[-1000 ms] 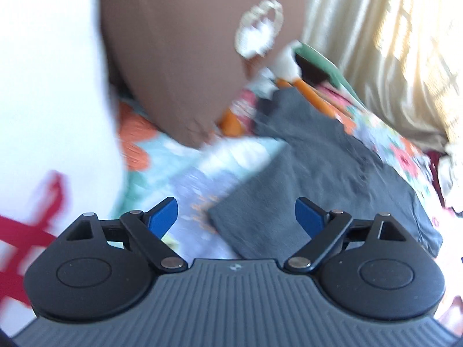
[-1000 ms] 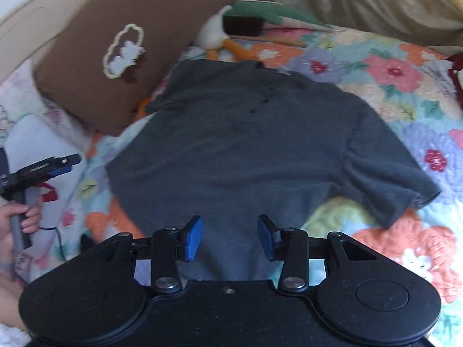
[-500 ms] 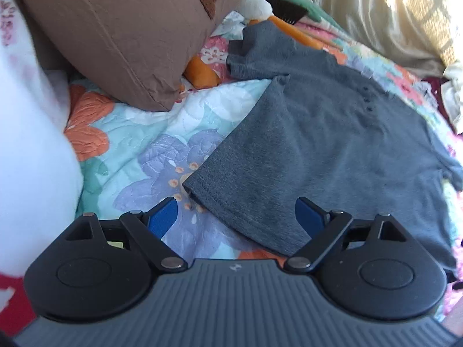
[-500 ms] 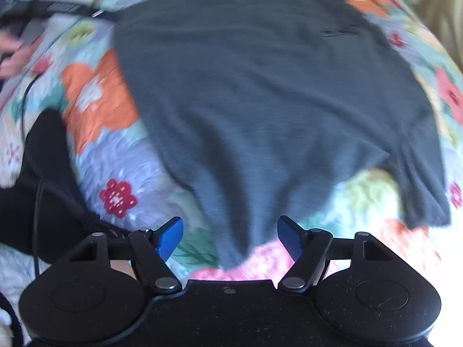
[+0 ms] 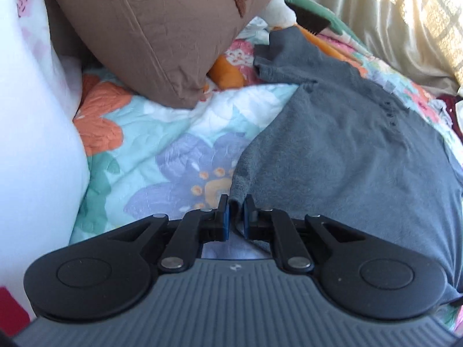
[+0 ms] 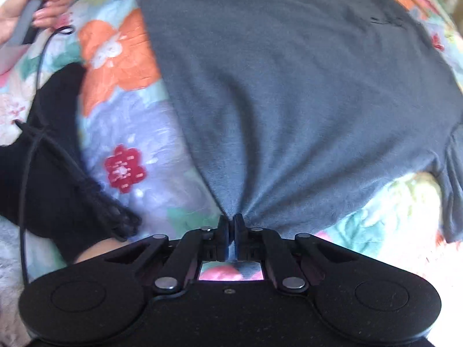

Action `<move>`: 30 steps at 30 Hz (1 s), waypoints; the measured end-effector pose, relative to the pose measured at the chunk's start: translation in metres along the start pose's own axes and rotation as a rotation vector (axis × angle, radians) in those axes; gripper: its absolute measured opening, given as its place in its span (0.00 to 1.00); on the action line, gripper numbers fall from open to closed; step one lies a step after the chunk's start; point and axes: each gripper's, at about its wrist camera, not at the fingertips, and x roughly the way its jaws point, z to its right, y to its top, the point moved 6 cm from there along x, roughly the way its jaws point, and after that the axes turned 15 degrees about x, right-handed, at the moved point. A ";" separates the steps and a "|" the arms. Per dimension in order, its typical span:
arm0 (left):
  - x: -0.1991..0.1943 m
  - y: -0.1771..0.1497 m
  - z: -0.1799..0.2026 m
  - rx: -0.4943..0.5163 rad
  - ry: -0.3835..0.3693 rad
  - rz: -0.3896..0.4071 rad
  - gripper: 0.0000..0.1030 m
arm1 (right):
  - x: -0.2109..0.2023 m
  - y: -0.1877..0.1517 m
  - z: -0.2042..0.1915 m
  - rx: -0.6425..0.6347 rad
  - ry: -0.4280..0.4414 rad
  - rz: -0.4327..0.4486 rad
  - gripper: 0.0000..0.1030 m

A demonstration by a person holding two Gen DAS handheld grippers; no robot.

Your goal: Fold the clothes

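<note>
The left hand-held gripper (image 5: 234, 215) is nearly closed, pinching a near corner of the grey shirt (image 5: 347, 156). The right hand-held gripper (image 6: 231, 228) is clamped on another bunched part of the shirt's (image 6: 289, 86) near hem. The shirt lies spread on the flowered quilt (image 5: 162, 144), reaching far and right from both. Bare quilt lies left of it. Only the left view shows the brown pillow (image 5: 150, 26) and curtain (image 5: 390, 20); only the right view shows a hand (image 6: 43, 11), black cable (image 6: 29, 173) and the right sleeve.
</note>
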 end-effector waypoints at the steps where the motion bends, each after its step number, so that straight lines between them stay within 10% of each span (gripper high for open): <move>1: -0.002 0.000 0.003 0.030 0.028 -0.014 0.08 | 0.001 0.000 0.001 0.042 0.018 0.009 0.07; 6: -0.034 0.009 0.009 0.133 0.173 -0.053 0.10 | -0.038 0.000 0.003 0.148 0.101 0.127 0.19; 10: -0.073 0.028 0.025 0.119 0.082 -0.037 0.64 | -0.085 0.012 -0.008 0.256 0.153 0.258 0.60; 13: -0.093 0.042 0.051 0.224 0.169 -0.027 0.66 | -0.101 0.020 -0.023 0.293 0.166 0.303 0.63; 30: -0.111 0.045 0.146 0.383 -0.037 -0.038 0.86 | -0.123 0.027 -0.028 0.363 -0.016 0.427 0.80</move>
